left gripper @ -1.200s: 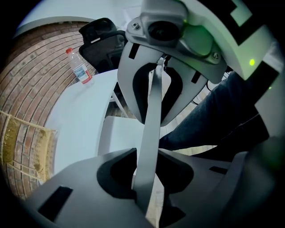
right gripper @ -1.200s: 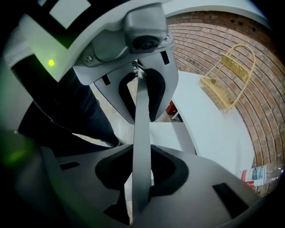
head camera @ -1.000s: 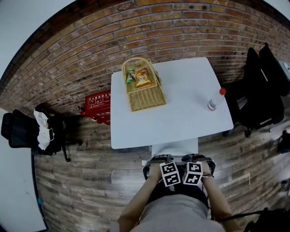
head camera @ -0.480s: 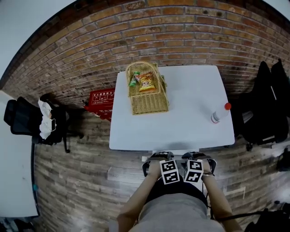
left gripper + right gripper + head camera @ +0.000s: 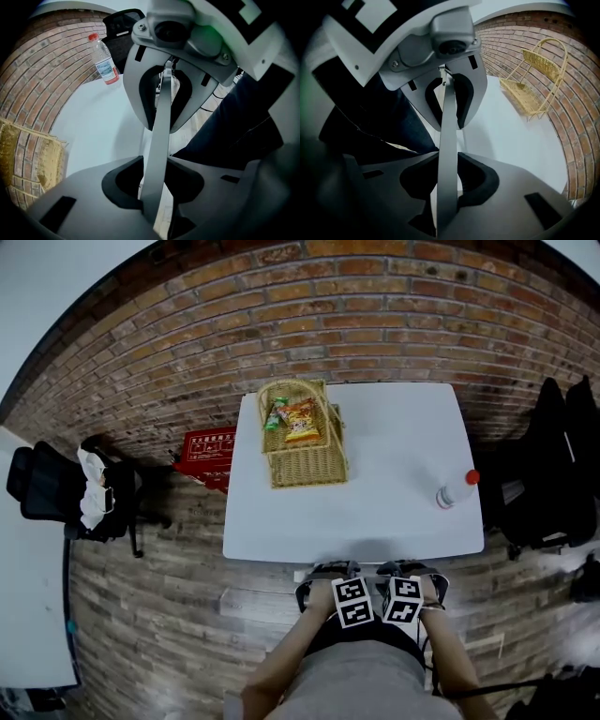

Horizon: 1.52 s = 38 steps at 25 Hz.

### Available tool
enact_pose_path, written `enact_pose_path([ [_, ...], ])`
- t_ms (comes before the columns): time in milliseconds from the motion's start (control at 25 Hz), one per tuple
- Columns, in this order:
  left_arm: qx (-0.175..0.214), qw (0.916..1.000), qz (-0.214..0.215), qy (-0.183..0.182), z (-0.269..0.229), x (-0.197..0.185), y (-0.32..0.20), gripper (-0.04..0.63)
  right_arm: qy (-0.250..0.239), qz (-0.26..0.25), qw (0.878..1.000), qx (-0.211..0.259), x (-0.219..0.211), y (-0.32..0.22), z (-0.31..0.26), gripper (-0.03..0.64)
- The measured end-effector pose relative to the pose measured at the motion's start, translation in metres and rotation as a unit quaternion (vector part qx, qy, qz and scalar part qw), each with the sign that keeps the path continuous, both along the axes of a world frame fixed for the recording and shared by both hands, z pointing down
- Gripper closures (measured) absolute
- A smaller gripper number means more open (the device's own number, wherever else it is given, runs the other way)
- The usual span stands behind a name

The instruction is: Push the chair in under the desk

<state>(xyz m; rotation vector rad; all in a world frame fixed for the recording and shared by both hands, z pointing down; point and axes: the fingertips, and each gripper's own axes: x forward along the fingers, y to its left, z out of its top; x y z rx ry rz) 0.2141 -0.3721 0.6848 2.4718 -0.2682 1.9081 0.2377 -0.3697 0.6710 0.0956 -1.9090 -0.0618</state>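
In the head view both grippers sit side by side just short of the near edge of the white desk [image 5: 356, 512]. My left gripper [image 5: 334, 579] and right gripper [image 5: 413, 577] point steeply down, each shut on the chair's thin grey back edge [image 5: 157, 136] [image 5: 446, 154]. In the left gripper view the edge runs between my left gripper's [image 5: 154, 180] pads up to the other gripper. The right gripper view shows the same for my right gripper [image 5: 446, 183]. The chair's seat is hidden under the desk. The person's arms and lap fill the lower head view.
On the desk stand a wicker basket [image 5: 302, 435] with snack packs and a plastic bottle [image 5: 456, 490] with a red cap. Black office chairs stand at the right [image 5: 553, 474] and left [image 5: 56, 498]. A red box [image 5: 211, 456] lies by the brick wall [image 5: 309, 324].
Both grippers and the chair have moved toward the desk. The white seat that showed in front of the desk edge is now hidden beneath it.
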Motion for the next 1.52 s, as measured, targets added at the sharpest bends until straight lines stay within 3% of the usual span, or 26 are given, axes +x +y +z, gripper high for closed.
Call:
enact_pose_path([
  [320,-0.006,1.0000,-0.004,0.003,0.000,0.000,0.000,0.466,-0.001,-0.001,1.000,-0.006,0.000,0.001,-0.001,0.512],
  [680,0.019,0.9996,-0.016,0.014,-0.001,0.002,-0.001,0.428,0.001,0.002,1.000,0.030,0.001,0.006,0.000,0.520],
  [800,0.029,0.9993,-0.012,0.023,-0.003,0.005,-0.001,0.428,0.009,0.000,0.998,0.058,0.002,0.006,0.004,0.476],
  [880,0.029,0.9988,-0.011,0.037,-0.006,0.006,0.000,0.428,0.008,-0.001,0.998,0.060,-0.001,0.008,0.004,0.395],
  [1120,0.029,0.9971,-0.025,0.066,-0.020,0.006,0.000,0.425,-0.057,0.027,0.996,0.061,-0.018,0.007,-0.020,0.387],
  [1400,0.022,0.9919,-0.032,0.121,-0.036,0.006,0.001,0.420,-0.093,0.029,0.994,0.054,-0.025,0.007,-0.051,0.388],
  [1520,0.036,0.9910,-0.025,0.127,-0.054,0.005,0.001,0.416,-0.135,0.045,0.988,0.051,-0.028,0.004,-0.073,0.388],
])
